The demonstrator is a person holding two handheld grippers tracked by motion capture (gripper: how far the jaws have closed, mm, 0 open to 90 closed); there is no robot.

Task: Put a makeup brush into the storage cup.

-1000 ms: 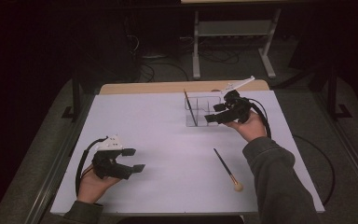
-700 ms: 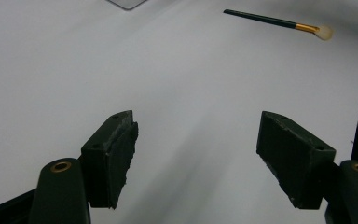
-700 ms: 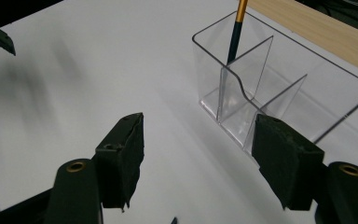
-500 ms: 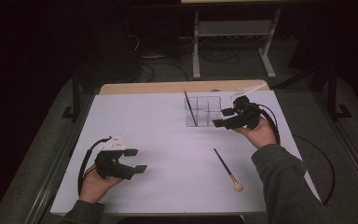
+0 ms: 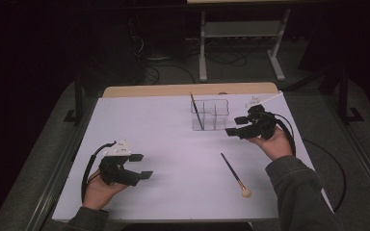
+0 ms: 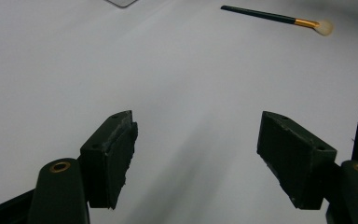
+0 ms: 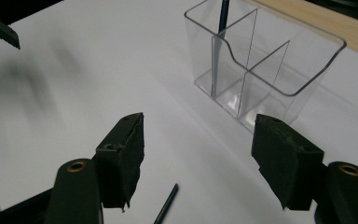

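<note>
Clear organizer (image 7: 265, 65) dividers: right gripper view | brush (image 5: 236, 175) free | both jaws open, empty

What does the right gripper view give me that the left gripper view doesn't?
The right gripper view shows the clear organizer whole, its dividers, a brush handle standing in one compartment, and the tip of the loose brush's handle. The left gripper view shows that loose brush lying flat, bristle head included, and a corner of the organizer. Both share the white table cover and open jaws holding nothing.
</note>
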